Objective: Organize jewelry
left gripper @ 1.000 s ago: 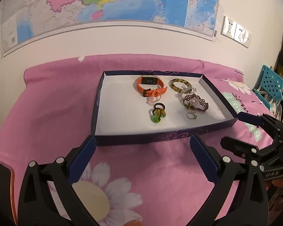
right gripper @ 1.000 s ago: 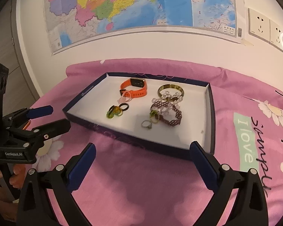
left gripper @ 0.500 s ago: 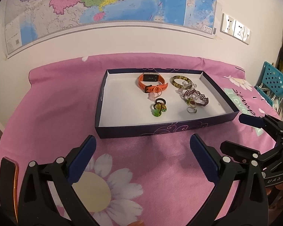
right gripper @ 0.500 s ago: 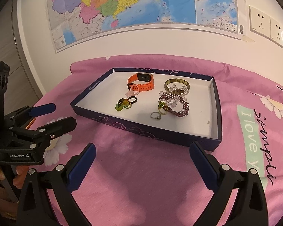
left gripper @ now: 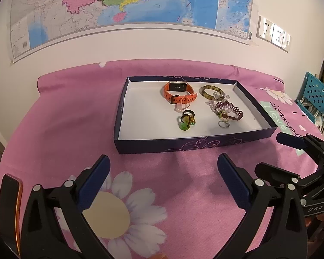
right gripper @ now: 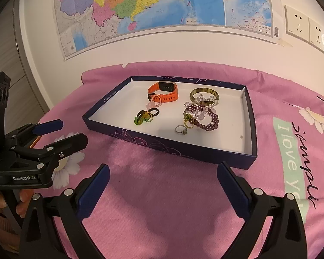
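Your left gripper (left gripper: 163,179) and right gripper (right gripper: 162,182) hover with jaws spread and empty, short of the box (right gripper: 251,116). Inside it lies the jewelry: the orange watch (right gripper: 163,93) is light and springy, so pinch its strap; the beaded bracelet (right gripper: 202,116) is floppy and tangled.

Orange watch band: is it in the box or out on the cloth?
In: the orange watch band lies on the white floor of the box, near its far wall.

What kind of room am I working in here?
Probably a bedroom or other room in a home: a pink flowered bedsheet covers the work surface, a large map hangs on the wall, and household wall sockets sit beside it.
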The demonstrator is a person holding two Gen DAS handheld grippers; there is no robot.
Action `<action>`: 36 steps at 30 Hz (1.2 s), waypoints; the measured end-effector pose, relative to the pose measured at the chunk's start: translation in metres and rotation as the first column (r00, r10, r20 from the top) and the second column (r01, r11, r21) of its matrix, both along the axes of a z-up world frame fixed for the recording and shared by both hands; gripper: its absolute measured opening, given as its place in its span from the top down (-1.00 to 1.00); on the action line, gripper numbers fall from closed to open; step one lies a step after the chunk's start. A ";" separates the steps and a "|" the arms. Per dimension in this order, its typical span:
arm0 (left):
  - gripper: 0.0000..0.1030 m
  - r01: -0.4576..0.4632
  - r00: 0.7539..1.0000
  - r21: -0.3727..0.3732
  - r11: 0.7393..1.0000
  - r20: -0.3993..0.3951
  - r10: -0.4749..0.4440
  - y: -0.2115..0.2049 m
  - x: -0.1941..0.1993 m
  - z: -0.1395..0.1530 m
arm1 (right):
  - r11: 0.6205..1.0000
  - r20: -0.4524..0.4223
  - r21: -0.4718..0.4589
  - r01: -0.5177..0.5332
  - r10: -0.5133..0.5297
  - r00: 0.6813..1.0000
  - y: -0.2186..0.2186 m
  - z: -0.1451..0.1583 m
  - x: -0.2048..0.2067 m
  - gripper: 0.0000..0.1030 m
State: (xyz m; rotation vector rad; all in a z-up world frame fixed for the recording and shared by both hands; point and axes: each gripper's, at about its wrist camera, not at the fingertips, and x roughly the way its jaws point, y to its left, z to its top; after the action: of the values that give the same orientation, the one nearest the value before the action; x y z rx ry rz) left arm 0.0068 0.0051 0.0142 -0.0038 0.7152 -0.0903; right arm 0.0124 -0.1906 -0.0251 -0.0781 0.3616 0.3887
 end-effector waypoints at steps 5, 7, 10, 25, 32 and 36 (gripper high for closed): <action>-0.90 0.000 1.000 0.003 1.000 -0.008 0.000 -0.001 -0.001 -0.002 | 1.000 -0.002 0.000 0.003 -0.003 1.000 0.000 -0.001 0.000 -0.86; -0.90 0.004 1.000 0.003 1.000 -0.009 -0.004 -0.001 -0.001 -0.002 | 1.000 -0.001 0.002 0.003 -0.003 1.000 0.000 -0.001 -0.001 -0.86; -0.90 0.010 1.000 0.002 1.000 -0.013 -0.009 -0.001 -0.002 -0.003 | 1.000 -0.002 0.001 0.001 -0.001 1.000 0.000 -0.002 -0.001 -0.86; -0.90 0.024 1.000 0.006 1.000 -0.021 -0.023 -0.005 -0.003 -0.006 | 1.000 -0.013 0.001 0.001 -0.001 1.000 0.000 -0.004 0.000 -0.86; -0.90 0.023 0.999 0.007 1.000 -0.023 -0.023 -0.005 -0.003 -0.007 | 1.000 -0.013 0.005 0.002 -0.002 1.000 -0.001 -0.005 0.000 -0.86; -0.90 0.023 0.999 0.007 1.000 -0.024 -0.023 -0.005 -0.003 -0.007 | 1.000 -0.015 0.004 0.003 -0.003 1.000 0.000 -0.005 0.000 -0.86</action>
State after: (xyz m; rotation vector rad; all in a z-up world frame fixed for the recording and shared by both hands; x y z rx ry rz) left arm 0.0038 -0.0003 0.0073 0.0105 0.7397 -0.1095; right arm 0.0122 -0.1907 -0.0302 -0.0709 0.3758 0.3871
